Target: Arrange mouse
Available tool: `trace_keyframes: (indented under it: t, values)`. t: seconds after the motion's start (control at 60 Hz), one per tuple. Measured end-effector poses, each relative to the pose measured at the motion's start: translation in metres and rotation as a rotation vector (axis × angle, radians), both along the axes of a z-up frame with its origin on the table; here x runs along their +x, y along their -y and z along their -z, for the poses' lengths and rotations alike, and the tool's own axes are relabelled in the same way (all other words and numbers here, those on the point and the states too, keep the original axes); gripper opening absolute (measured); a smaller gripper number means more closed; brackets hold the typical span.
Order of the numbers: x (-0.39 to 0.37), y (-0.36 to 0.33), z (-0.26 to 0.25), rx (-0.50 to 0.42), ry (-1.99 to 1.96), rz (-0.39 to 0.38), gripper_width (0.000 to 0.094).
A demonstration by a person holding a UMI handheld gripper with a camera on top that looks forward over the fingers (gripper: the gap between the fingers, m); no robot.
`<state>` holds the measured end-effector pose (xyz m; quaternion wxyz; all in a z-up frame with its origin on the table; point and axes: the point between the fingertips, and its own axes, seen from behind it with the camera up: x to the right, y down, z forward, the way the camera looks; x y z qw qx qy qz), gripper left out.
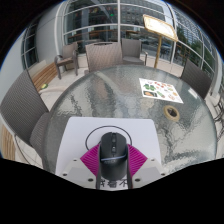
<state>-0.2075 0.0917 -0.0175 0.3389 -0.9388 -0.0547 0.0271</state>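
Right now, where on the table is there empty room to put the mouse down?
The white mat is bare on both sides of the claw, which holds the black mouse between its fingers. The glass table is open beyond the mat, up to the chairs. It is busier toward the paper with coloured shapes and the small round thing near it.

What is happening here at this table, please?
A hand-held gripper is closed around a black mouse, with both pink pads pressing its sides. The mouse sits over a white mat on a round glass table. A printed sheet lies farther away, and chairs stand beyond.
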Motion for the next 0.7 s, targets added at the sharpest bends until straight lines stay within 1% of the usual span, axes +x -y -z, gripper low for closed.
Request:
trace_keyframes:
  t: [0.1,0.15,0.183,0.25,0.267,0.3,0.383,0.417,0.5,0.55,0.7]
  values:
    - [0.000,-0.003,0.000,0.015,0.003,-0.001,0.0445]
    - [0.001,-0.001,0.001,0.006,0.005,0.001,0.0483]
    - [0.004,0.000,-0.001,-0.011,0.008,0.022,0.0581]
    - [0.005,0.006,-0.008,-0.040,-0.016,0.041,0.0870]
    - [0.005,0.006,-0.013,-0.039,-0.026,0.044,0.0872]
    - [0.006,0.006,-0.027,-0.024,-0.040,0.048,0.0842]
    - [0.016,0.009,-0.068,0.025,-0.031,0.043,0.0866]
    - [0.020,0.013,-0.086,0.039,-0.031,0.039,0.0869]
    - [0.028,0.022,-0.140,0.115,-0.061,0.049,0.0870]
    - [0.035,0.034,-0.168,0.143,-0.077,0.056,0.0867]
    - [0.055,0.076,-0.219,0.206,-0.120,0.046,0.0857]
